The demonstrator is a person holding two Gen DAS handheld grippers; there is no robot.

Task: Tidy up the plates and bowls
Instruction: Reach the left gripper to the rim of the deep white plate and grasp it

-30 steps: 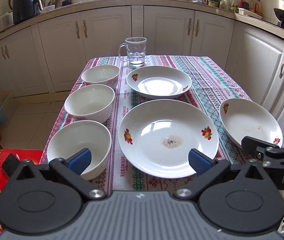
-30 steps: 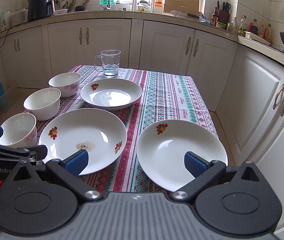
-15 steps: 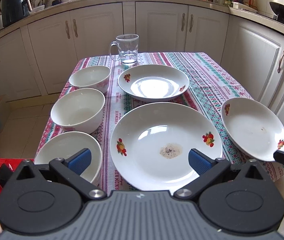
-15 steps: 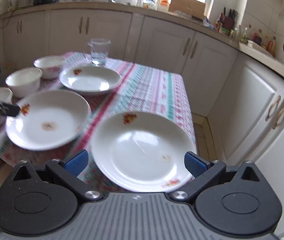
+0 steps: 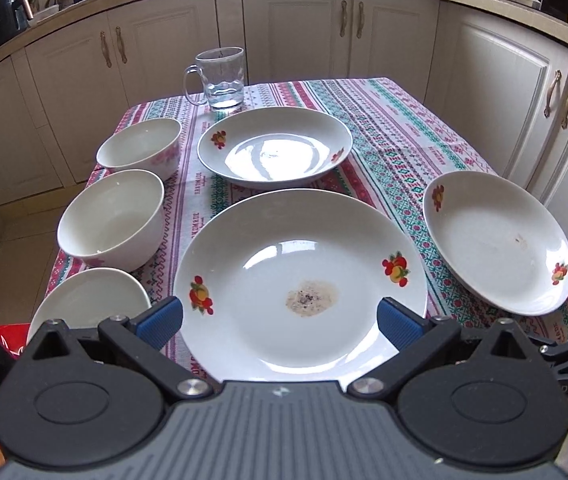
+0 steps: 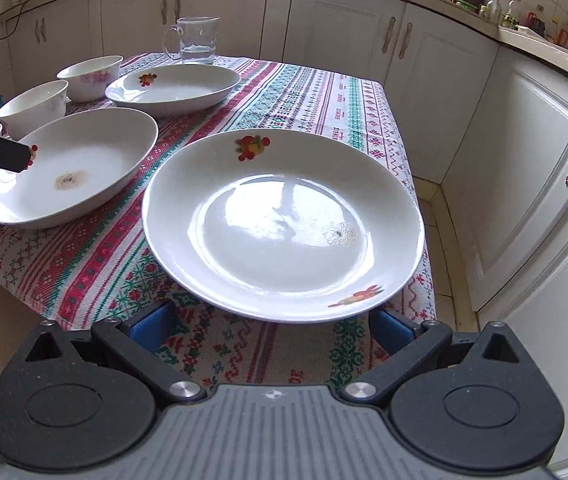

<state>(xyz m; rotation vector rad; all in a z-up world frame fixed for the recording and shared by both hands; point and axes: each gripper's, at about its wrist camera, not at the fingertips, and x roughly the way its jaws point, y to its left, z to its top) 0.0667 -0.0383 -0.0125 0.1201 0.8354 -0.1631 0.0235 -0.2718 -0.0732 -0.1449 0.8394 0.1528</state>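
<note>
White porcelain covers a counter (image 5: 404,128) draped in a red-and-green patterned cloth (image 6: 304,92) in a kitchen lined with cream cabinets (image 5: 296,28). The left hand-held gripper (image 5: 279,322) hovers with its jaws spread wide over the near rim of a large fruit-printed plate (image 5: 300,276), which carries a brownish smear at its centre; its blue pads grip nothing. The right hand-held gripper (image 6: 271,328) sits low at the counter's near edge, jaws likewise apart, just below the rim of a second fruit-printed plate (image 6: 284,224) that overhangs the right corner of the cloth. A third, deeper plate (image 5: 275,146) lies farther back, behind the large one. Three white bowls line the left side: the nearest bowl (image 5: 87,300) partly hidden by the left hand-held gripper, a middle bowl (image 5: 111,218), and a far bowl (image 5: 139,148) with pink flowers. A glass mug (image 5: 219,78) holding a little water stands at the far edge.
</note>
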